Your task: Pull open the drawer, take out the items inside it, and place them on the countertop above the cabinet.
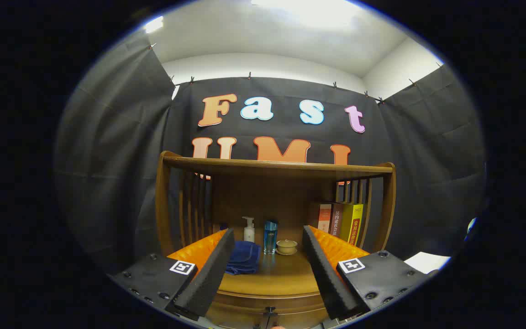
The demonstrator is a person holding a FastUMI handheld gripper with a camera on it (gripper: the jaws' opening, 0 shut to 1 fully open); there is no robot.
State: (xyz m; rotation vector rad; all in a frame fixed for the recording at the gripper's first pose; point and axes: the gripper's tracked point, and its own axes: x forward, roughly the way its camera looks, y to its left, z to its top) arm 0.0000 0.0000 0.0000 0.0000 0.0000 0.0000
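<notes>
My gripper (267,269) hangs in front of a wooden cabinet, its two fingers spread wide apart with nothing between them but open air, aimed at the cabinet's top.

Going from largest to smallest: the cabinet (274,299) takes up the middle of my view, with a slatted wooden hutch (276,167) rising over its surface (276,276). Against the hutch's right side, beyond my right finger, stands a row of books (343,221). On the surface just ahead of my left finger lies a folded blue cloth (244,258). Behind it stands a white pump bottle (249,230), with a blue glass bottle (270,235) just beside that, and a small lidded cup on a saucer (286,247) near the middle between my fingers.

Smallest of all is the drawer's dark knob (270,312), set on the cabinet's front below the lip of the surface and slightly below the line of my fingers.

I judge the task barely begun. The drawer front looks flush with the cabinet, so the drawer seems shut, and its contents are hidden from me; I cannot say what is inside. Everything is left to do: dropping to the knob, closing on it, pulling the drawer out, then lifting the items up onto the surface.
</notes>
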